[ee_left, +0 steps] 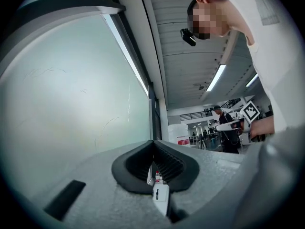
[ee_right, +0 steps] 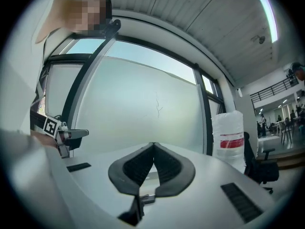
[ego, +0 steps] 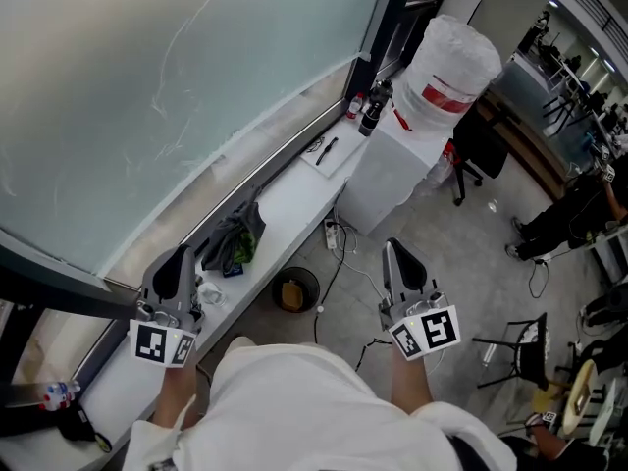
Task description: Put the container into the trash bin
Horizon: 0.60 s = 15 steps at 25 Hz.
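Note:
In the head view a small round black trash bin (ego: 294, 289) stands on the floor below the white window ledge (ego: 294, 189), with something yellow-brown inside. A small clear plastic container (ego: 210, 293) lies on the ledge, just right of my left gripper (ego: 182, 255). That gripper is shut and empty, jaw tips touching (ee_left: 153, 143). My right gripper (ego: 392, 247) hovers over the floor to the right of the bin, also shut on nothing (ee_right: 152, 145). Each gripper shows in the other's view: the right one (ee_left: 233, 126), the left one (ee_right: 72, 134).
A dark green and black bundle (ego: 236, 237) lies on the ledge past the left gripper. Farther along are a pen (ego: 327, 150) and bottles (ego: 371, 108). A white cabinet with a bagged white drum (ego: 446, 67) stands at the ledge's end. Cables and a power strip (ego: 334, 234) lie on the floor.

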Each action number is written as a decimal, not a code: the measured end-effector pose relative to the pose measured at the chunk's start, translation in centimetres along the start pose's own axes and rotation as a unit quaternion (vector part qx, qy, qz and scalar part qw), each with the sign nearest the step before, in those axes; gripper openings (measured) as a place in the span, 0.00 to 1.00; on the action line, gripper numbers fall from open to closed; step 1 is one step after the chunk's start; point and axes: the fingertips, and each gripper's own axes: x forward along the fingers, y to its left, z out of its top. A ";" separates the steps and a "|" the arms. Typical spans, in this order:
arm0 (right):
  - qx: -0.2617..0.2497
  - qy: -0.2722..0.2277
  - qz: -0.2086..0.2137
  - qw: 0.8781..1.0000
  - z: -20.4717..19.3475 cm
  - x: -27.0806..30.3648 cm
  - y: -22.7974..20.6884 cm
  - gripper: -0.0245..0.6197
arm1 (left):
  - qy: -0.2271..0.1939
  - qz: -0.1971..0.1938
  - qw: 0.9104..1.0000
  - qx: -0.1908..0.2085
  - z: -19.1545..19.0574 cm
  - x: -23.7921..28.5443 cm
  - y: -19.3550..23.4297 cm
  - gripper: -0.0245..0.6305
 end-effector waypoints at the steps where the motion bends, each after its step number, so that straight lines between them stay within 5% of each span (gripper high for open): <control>1: -0.005 -0.001 -0.007 1.000 0.1 -0.4 0.0 0.04 | -0.001 0.000 1.000 -0.001 0.2 -0.1 0.1 0.06; 15: 0.013 0.010 -0.026 1.000 -1.2 -0.6 1.0 0.04 | -0.003 -0.047 0.999 -0.002 0.7 1.4 -1.1 0.06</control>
